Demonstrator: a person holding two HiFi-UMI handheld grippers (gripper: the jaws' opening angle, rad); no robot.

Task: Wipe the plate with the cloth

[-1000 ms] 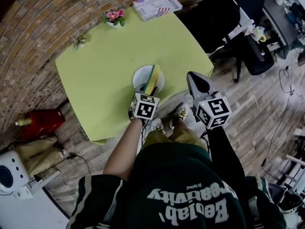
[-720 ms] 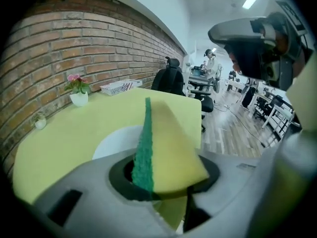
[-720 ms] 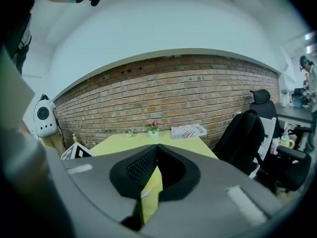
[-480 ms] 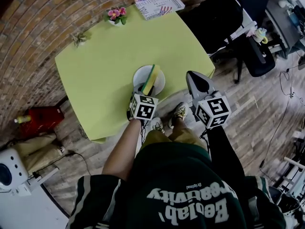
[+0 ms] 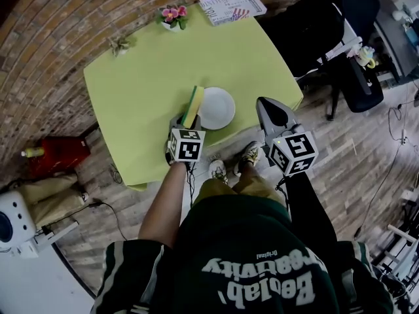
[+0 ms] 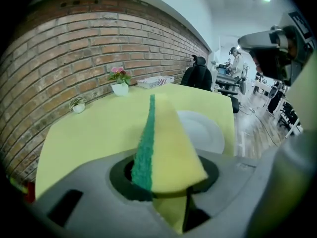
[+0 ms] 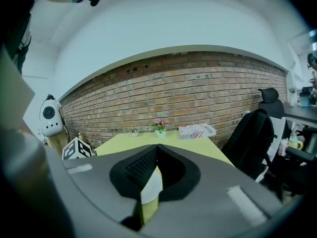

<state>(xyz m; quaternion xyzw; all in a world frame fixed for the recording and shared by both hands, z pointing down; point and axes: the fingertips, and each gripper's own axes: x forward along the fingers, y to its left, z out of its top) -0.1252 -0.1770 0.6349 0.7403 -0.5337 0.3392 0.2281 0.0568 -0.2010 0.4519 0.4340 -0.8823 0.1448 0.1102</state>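
A white plate (image 5: 216,108) rests near the front edge of the yellow-green table (image 5: 141,70). My left gripper (image 5: 185,122) is shut on a yellow sponge with a green scouring side (image 5: 193,103), held on edge just left of the plate, above the table. In the left gripper view the sponge (image 6: 171,152) sticks up between the jaws of the left gripper (image 6: 163,180), with the plate (image 6: 203,130) behind it to the right. My right gripper (image 5: 272,113) hangs off the table's front right edge, shut and empty; its jaw tips meet in the right gripper view (image 7: 156,155).
At the table's far edge stand a pink flower pot (image 5: 173,15), a small plant (image 5: 120,45) and a printed booklet (image 5: 232,5). A black office chair (image 5: 308,25) stands right of the table. A red object (image 5: 55,157) lies on the floor at left.
My left gripper has carried the sponge leftward, from over the plate to beside its left rim. The right gripper has stayed where it was.
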